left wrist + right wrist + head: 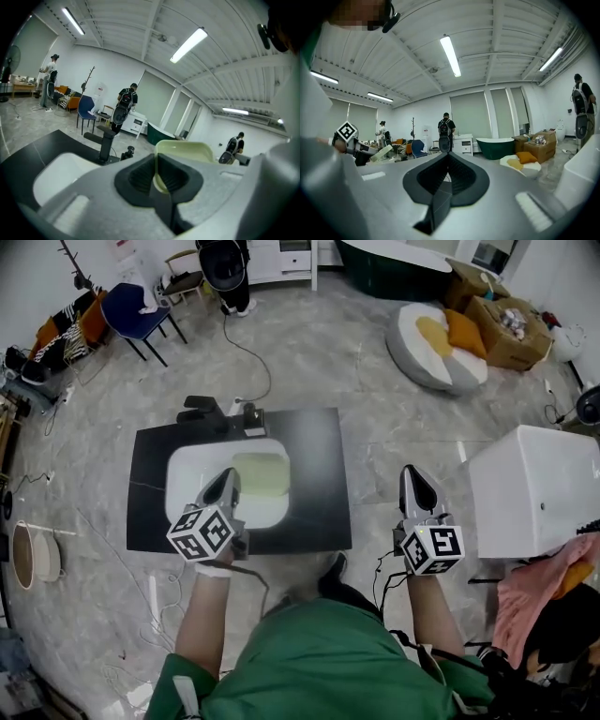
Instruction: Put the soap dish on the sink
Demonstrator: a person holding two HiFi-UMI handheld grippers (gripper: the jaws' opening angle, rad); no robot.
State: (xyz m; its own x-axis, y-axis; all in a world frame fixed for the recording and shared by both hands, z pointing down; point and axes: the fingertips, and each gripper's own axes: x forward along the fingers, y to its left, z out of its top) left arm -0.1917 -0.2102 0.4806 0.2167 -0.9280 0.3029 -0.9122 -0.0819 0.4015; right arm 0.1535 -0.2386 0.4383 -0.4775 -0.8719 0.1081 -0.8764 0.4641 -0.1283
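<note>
A pale green soap dish [262, 474] hangs over the white sink basin [183, 472], which is set in a black counter [317, 465]. My left gripper [230, 481] is shut on the dish's near edge. In the left gripper view the soap dish [183, 151] rises beyond the closed pads, and the basin [58, 172] lies below to the left. The black faucet [204, 411] stands at the counter's back edge. My right gripper [413, 476] hovers over the floor to the right of the counter, shut, with nothing between its pads.
A white box-like unit [536, 489] stands at the right. A round cushion [436, 343] and cardboard boxes [497, 320] lie at the back right, a blue chair [134, 312] at the back left. A cable [246, 357] runs over the floor behind the counter.
</note>
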